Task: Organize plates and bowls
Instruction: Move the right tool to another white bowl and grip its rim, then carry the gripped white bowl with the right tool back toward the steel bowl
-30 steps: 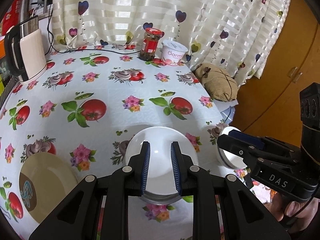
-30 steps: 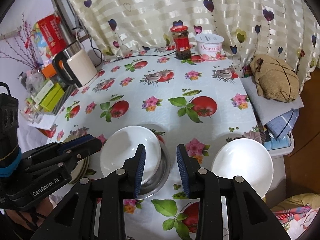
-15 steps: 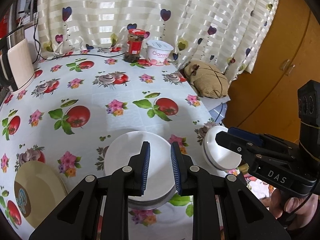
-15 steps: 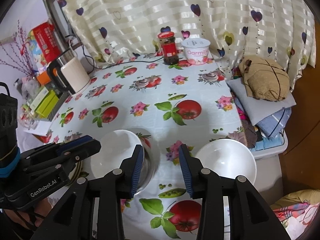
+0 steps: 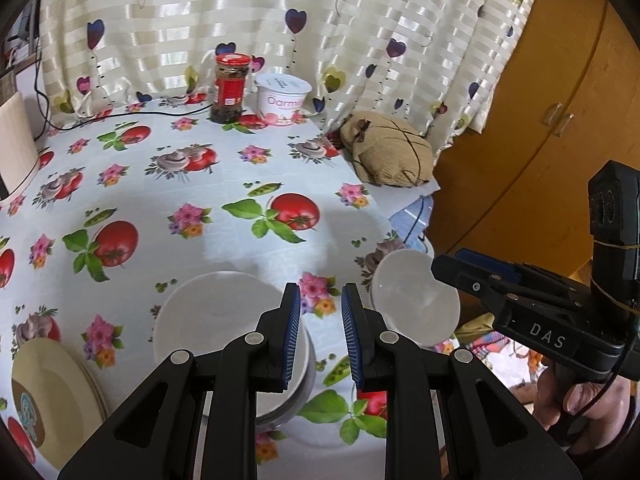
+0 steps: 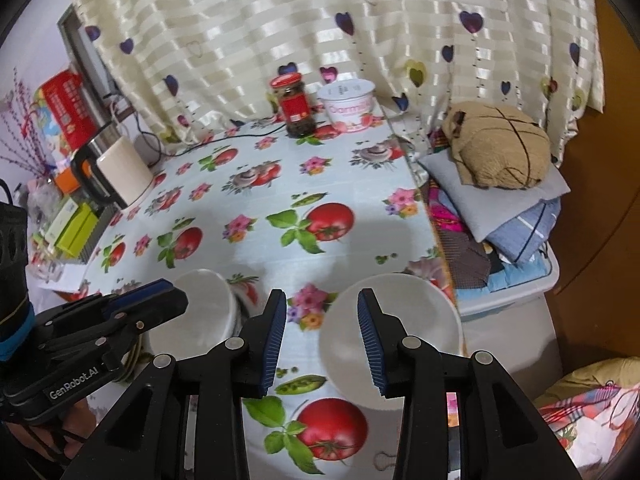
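Both grippers hang empty, jaws apart: the left gripper (image 5: 320, 332) at lower centre beside the stacked white bowl (image 5: 224, 316), the right gripper (image 6: 322, 340) straddling the near-left rim of the lone white bowl (image 6: 400, 328) (lower right). Next, probably: pinch that rim.
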{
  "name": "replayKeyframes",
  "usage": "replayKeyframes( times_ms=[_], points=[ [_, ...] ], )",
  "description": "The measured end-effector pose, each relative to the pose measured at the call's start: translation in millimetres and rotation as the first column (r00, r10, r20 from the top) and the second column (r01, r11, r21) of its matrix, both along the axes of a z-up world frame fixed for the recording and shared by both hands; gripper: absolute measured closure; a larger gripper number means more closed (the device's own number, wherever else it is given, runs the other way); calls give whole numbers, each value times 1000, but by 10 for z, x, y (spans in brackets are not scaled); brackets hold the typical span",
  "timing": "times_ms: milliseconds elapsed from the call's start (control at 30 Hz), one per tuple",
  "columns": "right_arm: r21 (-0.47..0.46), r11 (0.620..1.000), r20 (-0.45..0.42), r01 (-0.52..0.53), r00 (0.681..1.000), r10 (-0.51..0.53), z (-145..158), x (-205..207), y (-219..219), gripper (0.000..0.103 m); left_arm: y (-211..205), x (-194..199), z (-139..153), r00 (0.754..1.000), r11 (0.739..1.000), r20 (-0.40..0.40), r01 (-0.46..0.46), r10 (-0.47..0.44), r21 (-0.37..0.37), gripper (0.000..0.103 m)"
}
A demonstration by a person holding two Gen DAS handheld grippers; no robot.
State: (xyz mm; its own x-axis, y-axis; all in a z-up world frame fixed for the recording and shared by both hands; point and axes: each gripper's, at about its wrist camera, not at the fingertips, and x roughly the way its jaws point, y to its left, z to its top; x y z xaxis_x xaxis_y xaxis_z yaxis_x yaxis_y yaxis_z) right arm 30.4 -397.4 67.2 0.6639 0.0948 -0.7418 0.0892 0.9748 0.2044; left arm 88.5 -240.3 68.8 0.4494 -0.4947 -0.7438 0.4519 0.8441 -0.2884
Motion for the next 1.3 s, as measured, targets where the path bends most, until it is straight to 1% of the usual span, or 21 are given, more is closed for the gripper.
replayKeyframes(
  times_ms=[533, 900, 1300],
  points=[
    [7, 997, -12, 81, 997, -81, -96, -93, -350, 66, -305, 32, -170, 997, 998, -58, 57, -58, -5, 81],
    [21, 993, -47, 119, 992, -118, -274, -128, -557, 66, -549, 70, -362, 990, 996, -104, 93, -92, 6, 81],
    [49, 990, -98, 134, 987, -129, -523, -120, -675, 67, -721, 116, -551, 982, 994, -152, 112, -109, 13, 81]
  ],
)
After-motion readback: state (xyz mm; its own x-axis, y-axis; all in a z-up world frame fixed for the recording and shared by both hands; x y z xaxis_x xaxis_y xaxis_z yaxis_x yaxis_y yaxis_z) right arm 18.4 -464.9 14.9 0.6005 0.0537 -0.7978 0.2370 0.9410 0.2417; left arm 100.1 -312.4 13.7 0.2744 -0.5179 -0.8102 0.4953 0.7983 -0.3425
